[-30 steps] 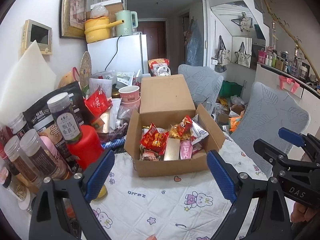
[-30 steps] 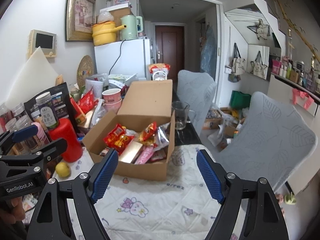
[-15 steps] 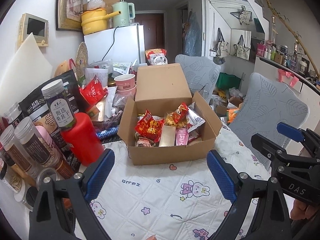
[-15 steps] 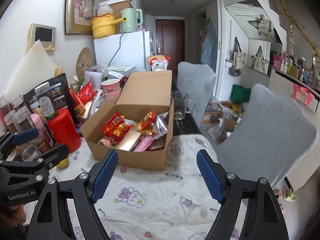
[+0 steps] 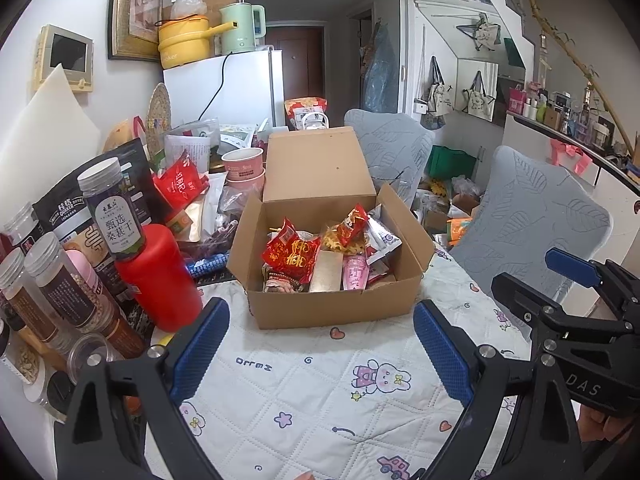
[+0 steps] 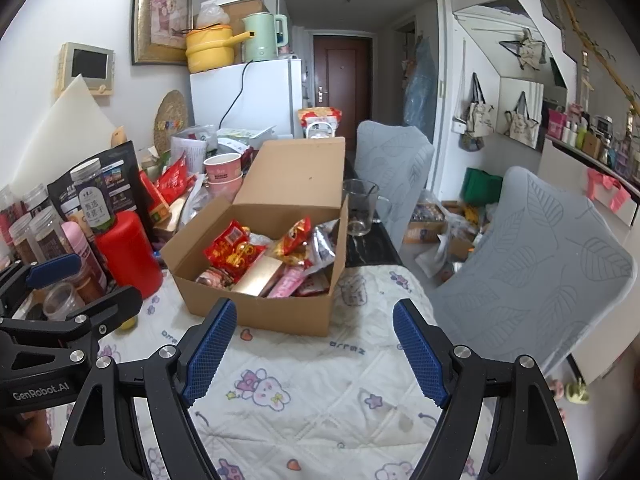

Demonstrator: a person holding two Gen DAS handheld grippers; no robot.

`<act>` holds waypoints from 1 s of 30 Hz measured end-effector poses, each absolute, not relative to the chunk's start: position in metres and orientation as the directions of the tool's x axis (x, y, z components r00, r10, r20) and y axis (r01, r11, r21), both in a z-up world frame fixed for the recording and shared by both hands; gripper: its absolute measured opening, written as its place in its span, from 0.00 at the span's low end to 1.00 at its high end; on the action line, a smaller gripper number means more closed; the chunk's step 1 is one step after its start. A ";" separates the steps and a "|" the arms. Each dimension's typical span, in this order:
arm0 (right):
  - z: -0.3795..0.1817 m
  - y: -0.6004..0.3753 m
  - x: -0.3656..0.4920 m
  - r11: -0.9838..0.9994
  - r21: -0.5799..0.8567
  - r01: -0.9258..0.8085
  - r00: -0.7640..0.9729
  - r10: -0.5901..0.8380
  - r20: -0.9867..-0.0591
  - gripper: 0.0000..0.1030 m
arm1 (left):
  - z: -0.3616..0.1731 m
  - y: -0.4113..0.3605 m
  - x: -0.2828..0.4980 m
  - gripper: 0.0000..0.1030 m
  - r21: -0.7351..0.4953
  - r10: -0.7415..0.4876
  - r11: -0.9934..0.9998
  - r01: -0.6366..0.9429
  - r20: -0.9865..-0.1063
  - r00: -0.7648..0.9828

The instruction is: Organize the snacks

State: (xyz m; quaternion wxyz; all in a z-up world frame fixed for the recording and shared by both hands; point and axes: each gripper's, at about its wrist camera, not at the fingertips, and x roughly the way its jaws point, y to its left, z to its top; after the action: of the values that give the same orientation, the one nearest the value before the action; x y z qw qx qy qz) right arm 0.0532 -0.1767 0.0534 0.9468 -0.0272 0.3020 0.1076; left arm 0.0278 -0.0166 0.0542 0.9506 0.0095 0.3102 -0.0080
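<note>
An open cardboard box (image 5: 332,308) (image 6: 256,308) stands on the quilted tablecloth, its lid flap up at the back. Inside lie several snack packets: a red packet (image 5: 290,256) (image 6: 230,250), a gold bar (image 5: 326,276) (image 6: 258,276), a pink packet (image 5: 354,274) (image 6: 286,284) and silver wrappers (image 5: 380,236). My left gripper (image 5: 320,354) hovers open in front of the box, nothing between its blue pads. My right gripper (image 6: 312,354) is also open and empty, just short of the box's near right corner. Each gripper shows at the edge of the other's view.
Left of the box stand a red bottle (image 5: 158,276) (image 6: 128,252), several clear jars (image 5: 64,296), dark pouches and pink cups (image 5: 244,164). A glass mug (image 6: 358,212) sits behind the box. Grey chairs (image 5: 528,224) (image 6: 532,248) border the table's right side. A white fridge (image 5: 224,88) stands behind.
Both views have tilted and drawn back slightly, so the box sits a little lower and farther in frame. Jaws and box contents are unchanged.
</note>
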 end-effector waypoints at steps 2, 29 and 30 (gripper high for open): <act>0.053 -0.177 0.053 0.976 0.013 -0.219 0.795 0.186 -0.578 0.79 | 0.055 -0.017 0.028 0.92 0.012 -0.010 1.000 0.021 -0.590 0.807; 0.056 -0.177 0.053 0.968 -0.015 -0.250 0.790 0.195 -0.581 0.79 | 0.055 -0.011 0.030 0.92 -0.011 -0.016 1.000 0.012 -0.597 0.802; 0.056 -0.177 0.053 0.968 -0.015 -0.250 0.791 0.195 -0.580 0.79 | 0.056 -0.011 0.031 0.92 -0.011 -0.017 1.000 0.013 -0.597 0.802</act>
State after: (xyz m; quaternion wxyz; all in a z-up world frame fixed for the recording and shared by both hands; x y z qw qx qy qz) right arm 0.0526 -0.1771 0.0561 0.9451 -0.0457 0.3013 0.1176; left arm 0.0306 -0.0111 0.0556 0.9493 -0.0030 0.3142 -0.0078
